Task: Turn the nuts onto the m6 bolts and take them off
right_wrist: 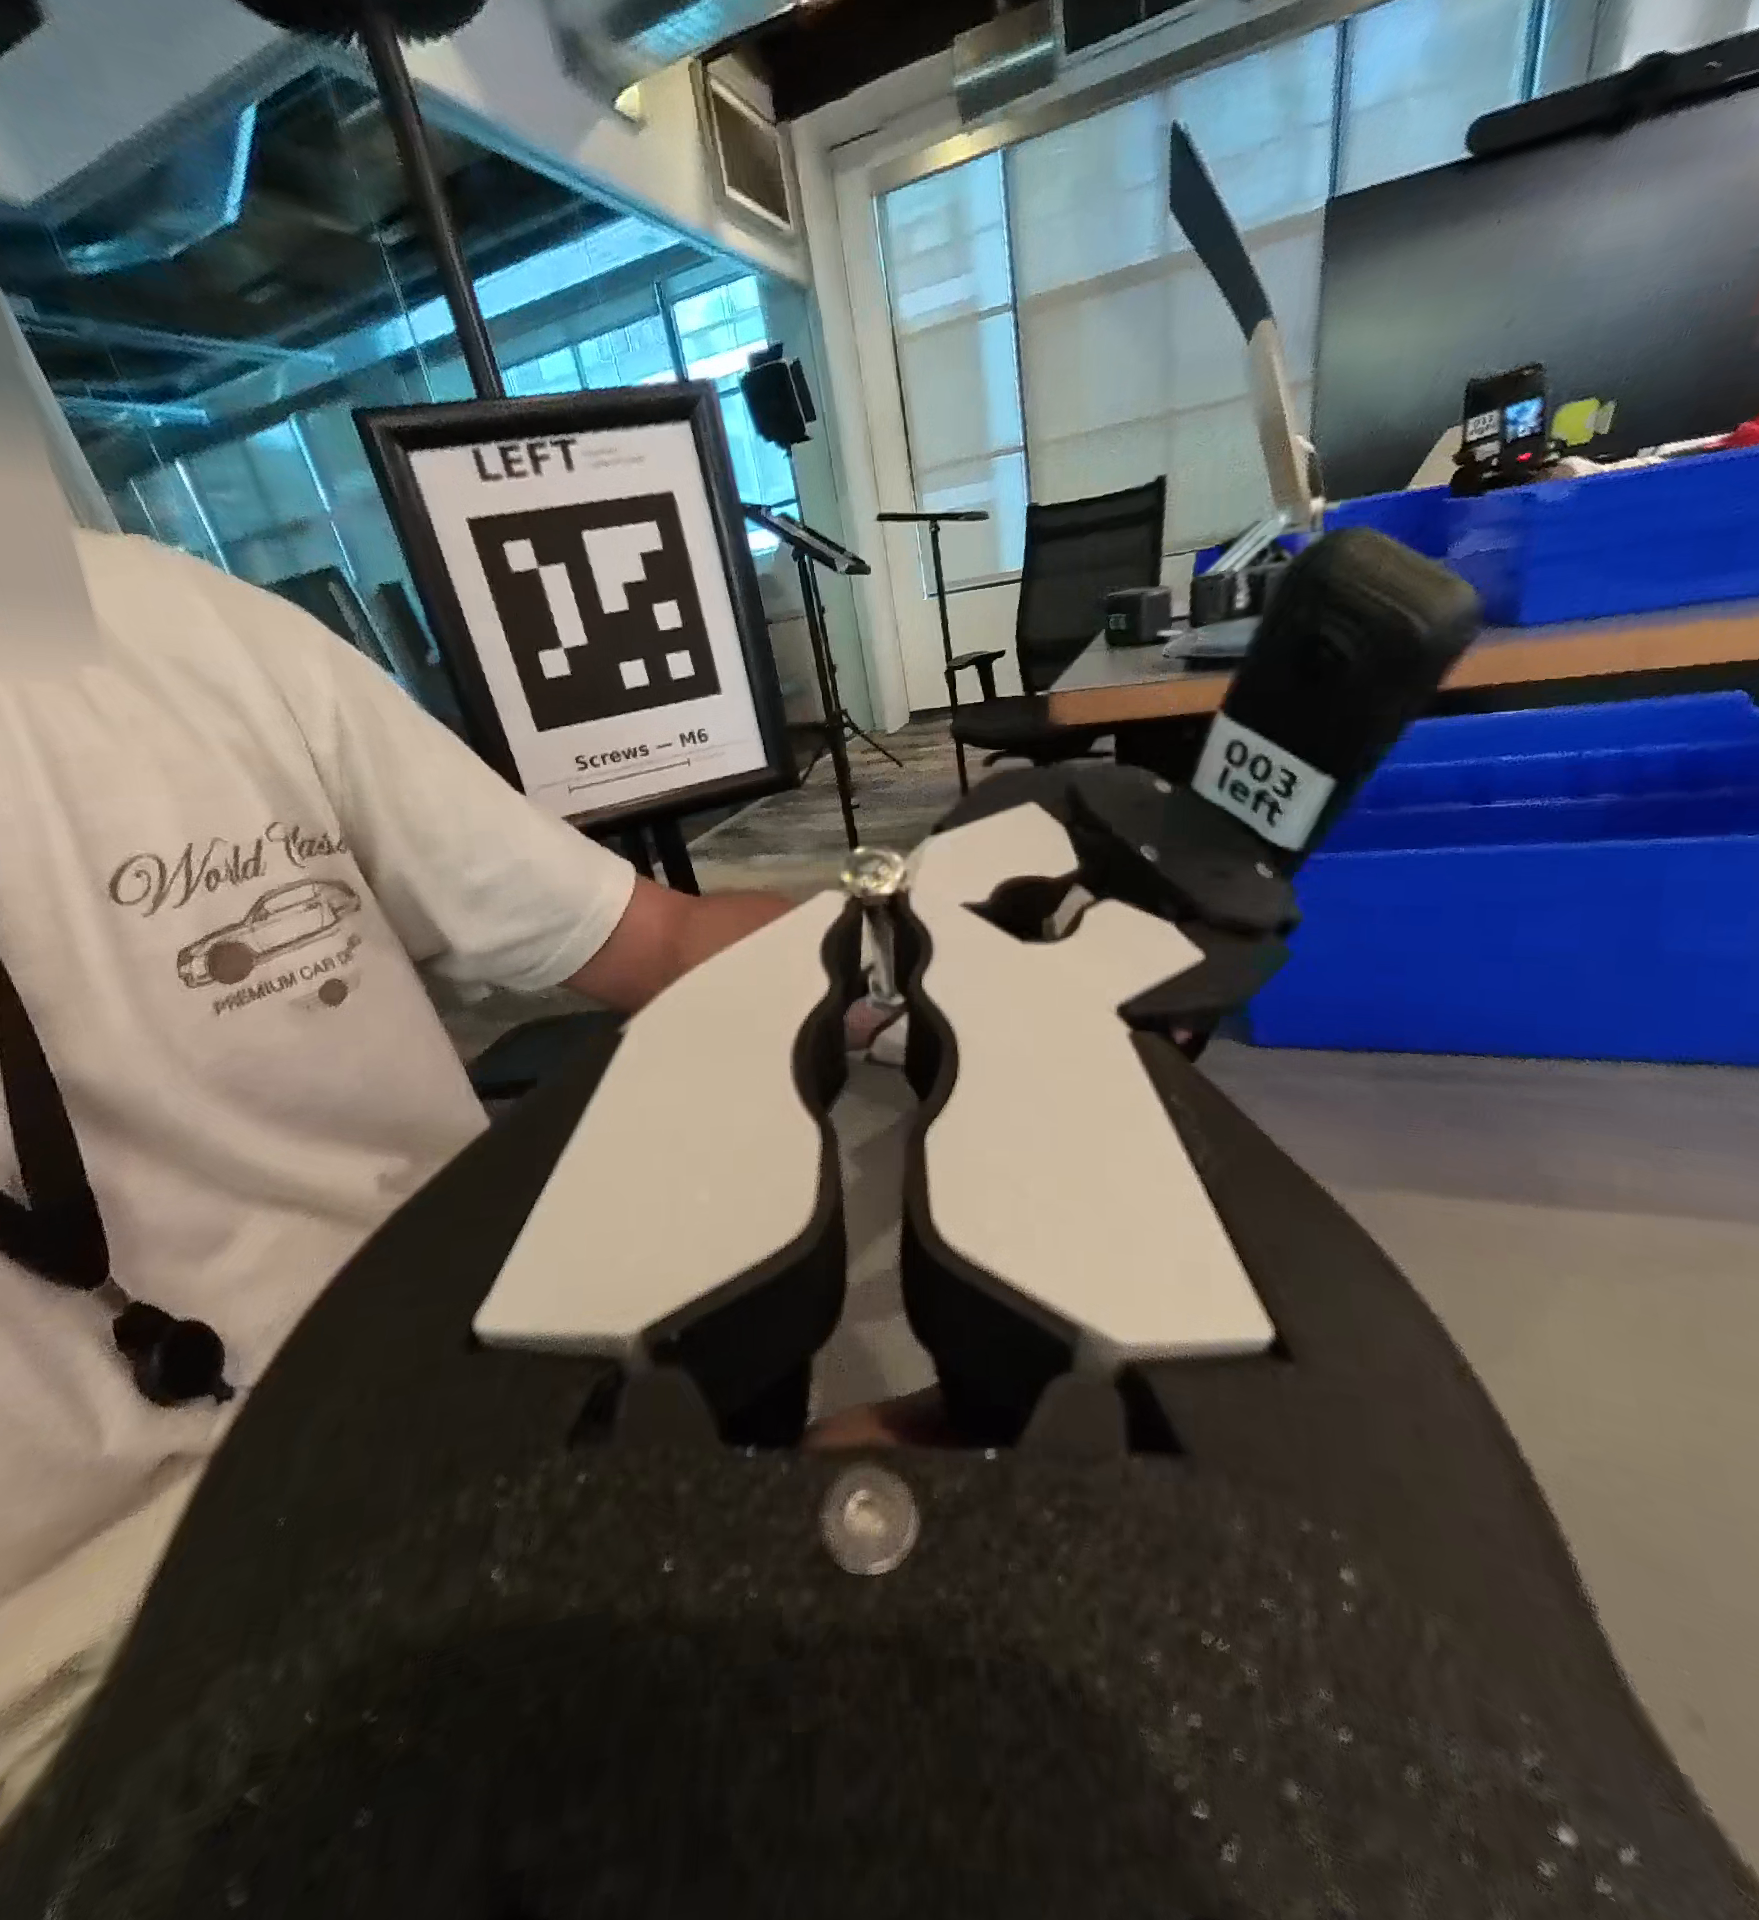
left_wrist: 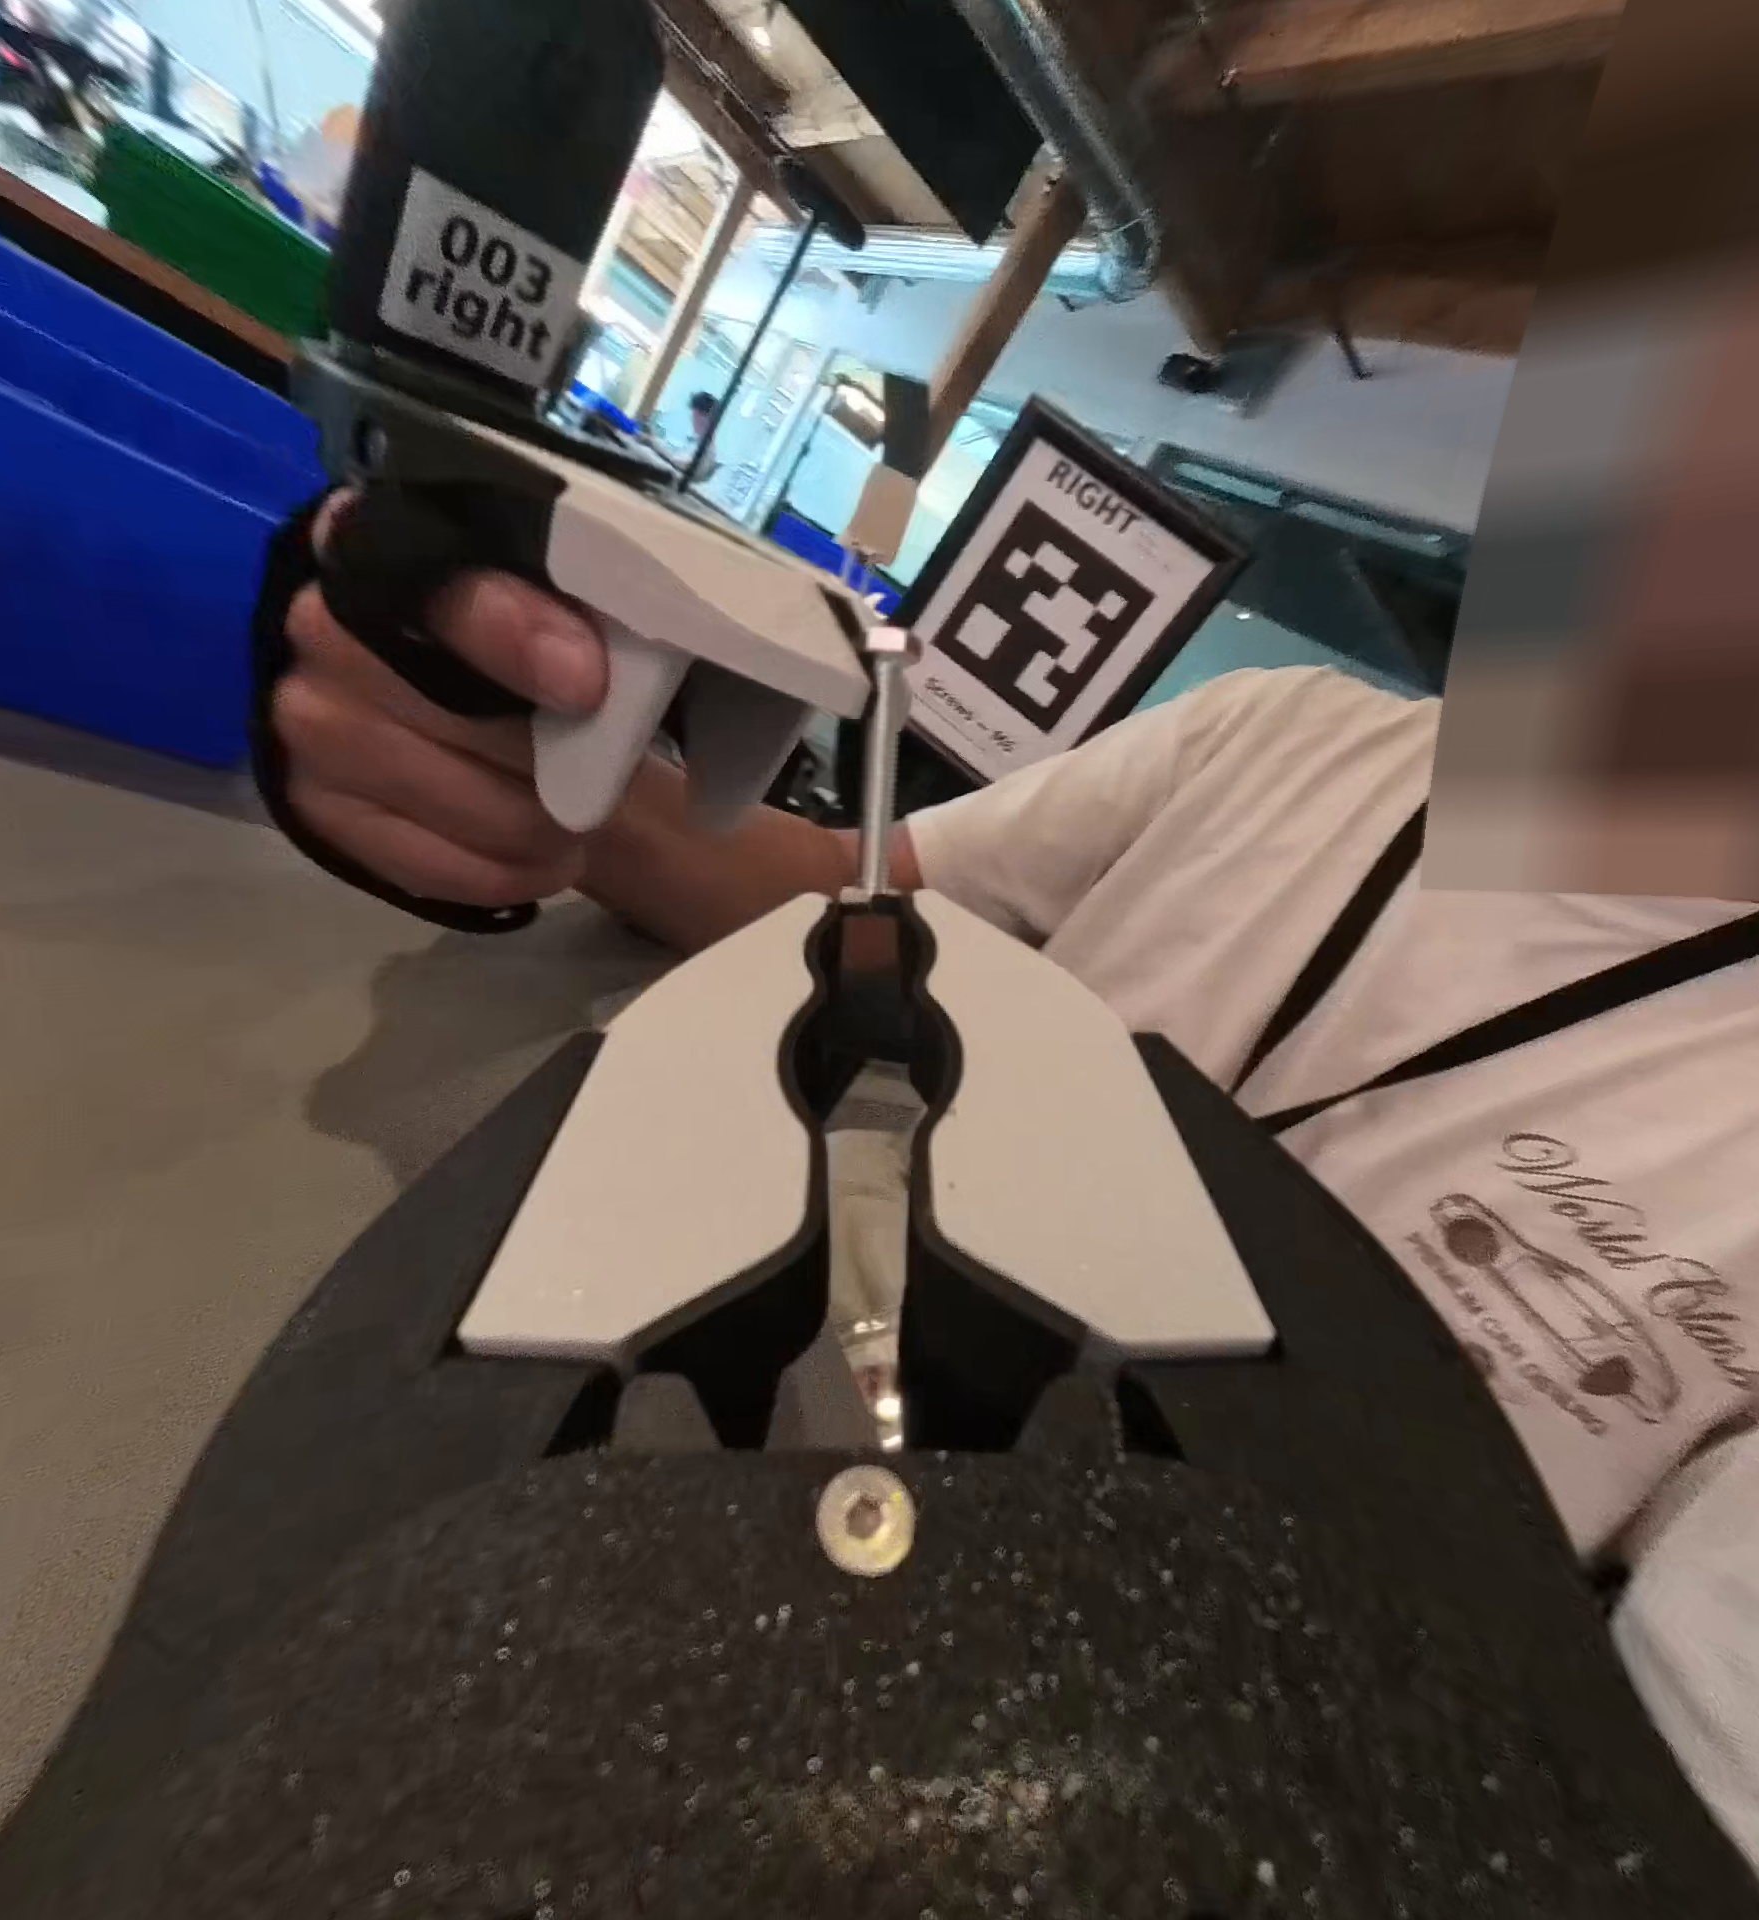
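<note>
I see one silver bolt (left_wrist: 883, 769) held upright in the air between my two hand-held grippers, above the grey desk (left_wrist: 127, 1039). The right hand-held gripper (right_wrist: 880, 914) is clamped on the bolt just below its head, and the head (right_wrist: 876, 869) sticks up past the fingertips. The left hand-held gripper (left_wrist: 870, 914) is closed on the bolt's lower end; whether a nut sits there I cannot tell. Each gripper carries one white label with printed writing on its black body. Two framed signs with black-and-white square markers and printed text stand behind, one per view (left_wrist: 1062, 592) (right_wrist: 584, 592). Blue bins (right_wrist: 1581, 831) are stacked beside the desk; their contents are hidden. The person's white shirt (right_wrist: 231, 935) bears a car graphic with lettering.
</note>
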The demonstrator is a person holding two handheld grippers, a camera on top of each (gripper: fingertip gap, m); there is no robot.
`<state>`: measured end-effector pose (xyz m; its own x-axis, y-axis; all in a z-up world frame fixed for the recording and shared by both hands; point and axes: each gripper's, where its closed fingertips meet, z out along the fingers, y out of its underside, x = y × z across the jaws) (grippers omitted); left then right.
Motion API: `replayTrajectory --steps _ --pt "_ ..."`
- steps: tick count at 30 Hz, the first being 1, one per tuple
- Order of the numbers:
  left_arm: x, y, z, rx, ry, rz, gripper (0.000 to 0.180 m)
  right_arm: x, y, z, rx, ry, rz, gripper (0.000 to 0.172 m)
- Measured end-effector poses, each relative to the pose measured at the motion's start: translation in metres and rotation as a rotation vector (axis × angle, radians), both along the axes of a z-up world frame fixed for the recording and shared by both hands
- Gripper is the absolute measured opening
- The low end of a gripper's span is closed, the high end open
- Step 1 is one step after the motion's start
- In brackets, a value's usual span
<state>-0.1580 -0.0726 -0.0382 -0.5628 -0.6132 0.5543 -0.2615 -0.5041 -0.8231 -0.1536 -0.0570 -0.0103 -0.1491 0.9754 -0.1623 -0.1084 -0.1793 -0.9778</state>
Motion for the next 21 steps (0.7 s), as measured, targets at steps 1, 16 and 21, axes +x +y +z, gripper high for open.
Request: replayTrajectory --steps 1,16,21 --pt "0.001 -0.001 -0.001 -0.023 0.006 -0.018 0.009 0.000 0.000 -0.001 0.005 -0.005 -0.001 0.005" --pt "0.011 0.094 -0.021 0.911 0.208 0.893 0.042 0.019 0.076 -0.019 -0.201 -0.042 -0.366 0.005" --pt "0.020 0.086 -0.029 1.003 0.239 0.864 0.035 0.015 0.073 -0.021 -0.222 -0.043 -0.346 0.005"
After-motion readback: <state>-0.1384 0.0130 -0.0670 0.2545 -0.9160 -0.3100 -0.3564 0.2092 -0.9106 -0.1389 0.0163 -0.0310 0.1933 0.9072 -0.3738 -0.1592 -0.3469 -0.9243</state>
